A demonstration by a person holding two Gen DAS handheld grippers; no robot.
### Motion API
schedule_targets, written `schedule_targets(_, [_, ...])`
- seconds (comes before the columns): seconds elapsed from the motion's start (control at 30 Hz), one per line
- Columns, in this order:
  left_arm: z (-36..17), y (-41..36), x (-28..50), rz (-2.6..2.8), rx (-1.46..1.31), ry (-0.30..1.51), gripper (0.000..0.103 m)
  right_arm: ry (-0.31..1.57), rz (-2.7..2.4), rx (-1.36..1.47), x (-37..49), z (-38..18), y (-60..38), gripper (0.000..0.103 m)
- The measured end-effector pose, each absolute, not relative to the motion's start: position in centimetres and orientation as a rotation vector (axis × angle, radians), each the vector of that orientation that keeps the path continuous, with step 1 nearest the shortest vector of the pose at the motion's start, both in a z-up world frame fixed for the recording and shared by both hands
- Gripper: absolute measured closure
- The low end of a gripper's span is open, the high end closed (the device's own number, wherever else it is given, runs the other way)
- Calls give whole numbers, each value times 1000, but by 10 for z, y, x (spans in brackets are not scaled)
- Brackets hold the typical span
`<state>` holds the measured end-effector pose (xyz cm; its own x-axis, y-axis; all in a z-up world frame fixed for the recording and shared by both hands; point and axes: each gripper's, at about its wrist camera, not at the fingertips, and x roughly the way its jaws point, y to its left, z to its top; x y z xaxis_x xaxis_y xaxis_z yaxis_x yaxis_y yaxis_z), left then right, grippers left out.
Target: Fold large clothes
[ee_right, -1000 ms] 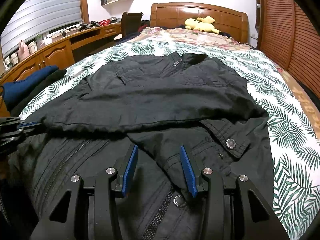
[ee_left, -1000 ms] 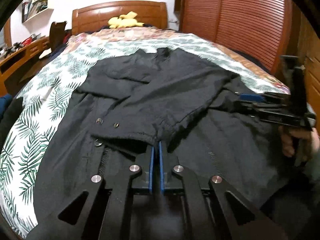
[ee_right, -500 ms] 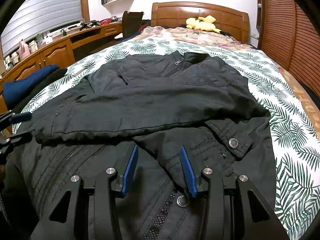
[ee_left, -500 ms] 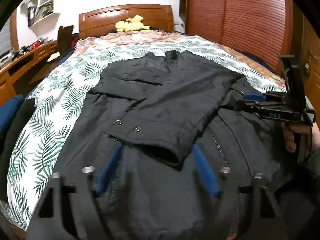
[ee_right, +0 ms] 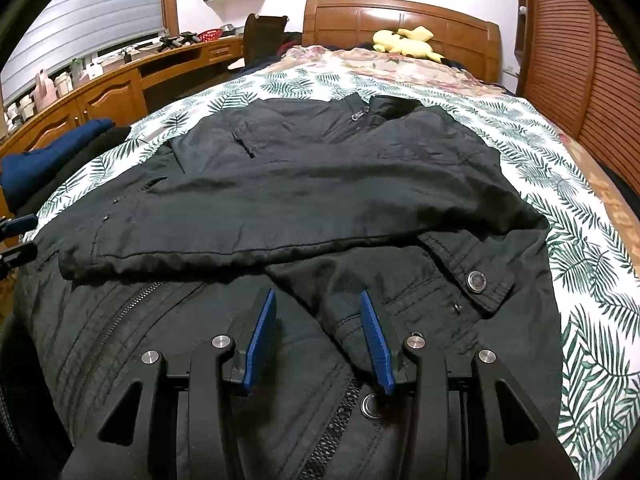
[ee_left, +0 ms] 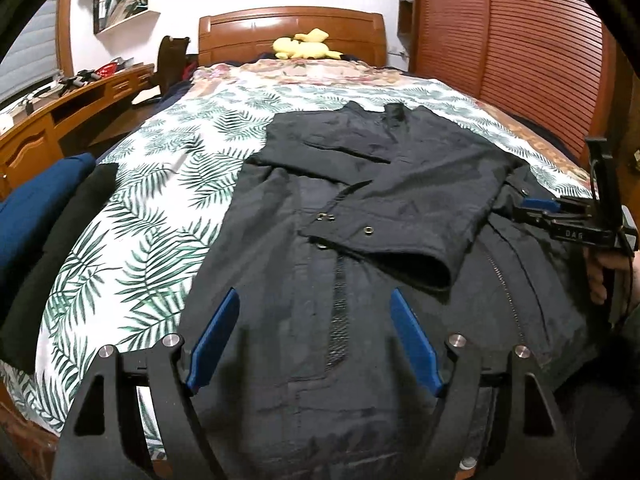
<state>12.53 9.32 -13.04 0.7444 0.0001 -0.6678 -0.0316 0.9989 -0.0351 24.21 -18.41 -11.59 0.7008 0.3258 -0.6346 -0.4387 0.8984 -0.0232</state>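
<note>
A large black jacket lies spread on the bed, collar toward the headboard, with both sleeves folded across its front. It fills the right wrist view too. My left gripper is open and empty, hovering over the jacket's lower front, just short of the sleeve cuff. My right gripper is open and empty above the other sleeve's cuff. The right gripper also shows at the right edge of the left wrist view. The left gripper's tips show at the left edge of the right wrist view.
The bed has a palm-leaf sheet and a wooden headboard with a yellow plush toy. Folded blue and black clothes lie at the bed's left edge. A wooden desk runs along the left; a slatted wardrobe stands right.
My left gripper was shut on the sleeve cuff; it has opened, let the cuff drop on the jacket front, and pulled back. The right gripper has stayed open and hardly moved.
</note>
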Motion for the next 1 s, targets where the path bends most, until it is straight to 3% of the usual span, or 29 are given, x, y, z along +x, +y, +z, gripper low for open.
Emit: schedule_targets(1.0, [-128,146,101,93,-83,683,25,749,225,-97,139,-117,-306,58])
